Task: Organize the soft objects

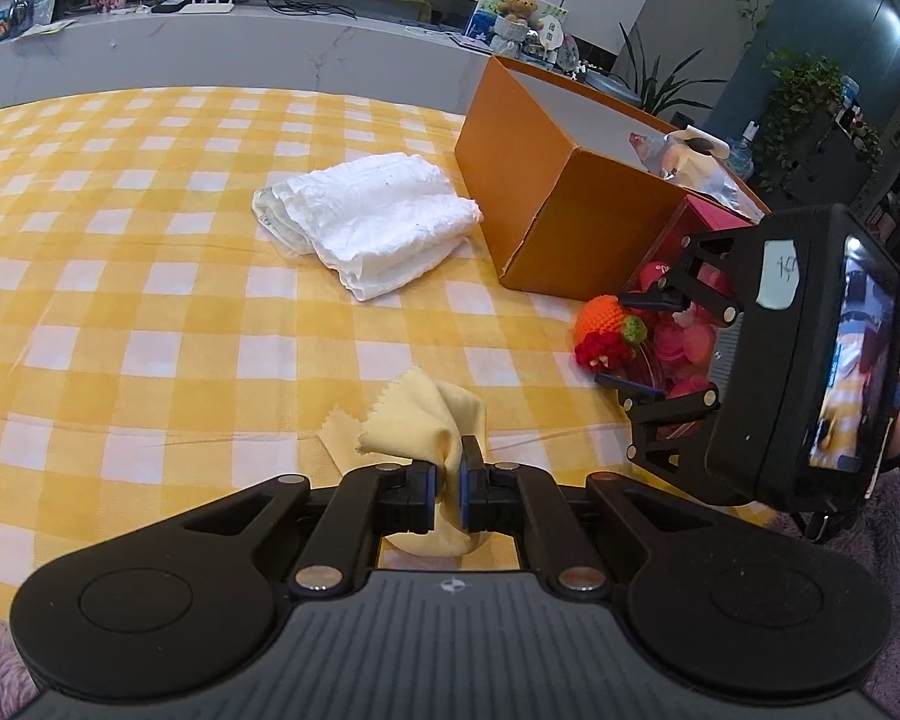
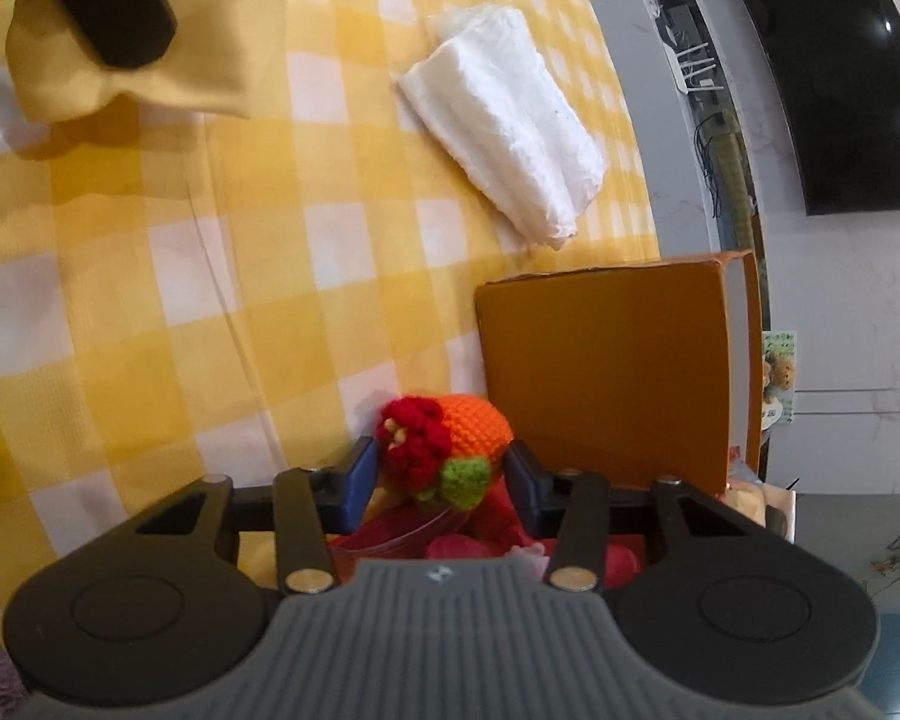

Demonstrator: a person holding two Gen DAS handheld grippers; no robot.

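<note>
Left gripper (image 1: 448, 483) is pinched tight on my yellow cloth (image 1: 426, 420), which bunches up just ahead of the pads. Right gripper (image 2: 441, 474) stands wide, its fingers either side of the crochet toy (image 2: 450, 450), not yet squeezing as far as I can tell. Just beyond that sits the orange box (image 2: 606, 372); farther ahead-left lies the white towel (image 2: 504, 120) on the checked counter (image 2: 150, 300). I'd close slowly on the toy's middle, lift clear of the box wall, and keep the cloth from dragging.
</note>
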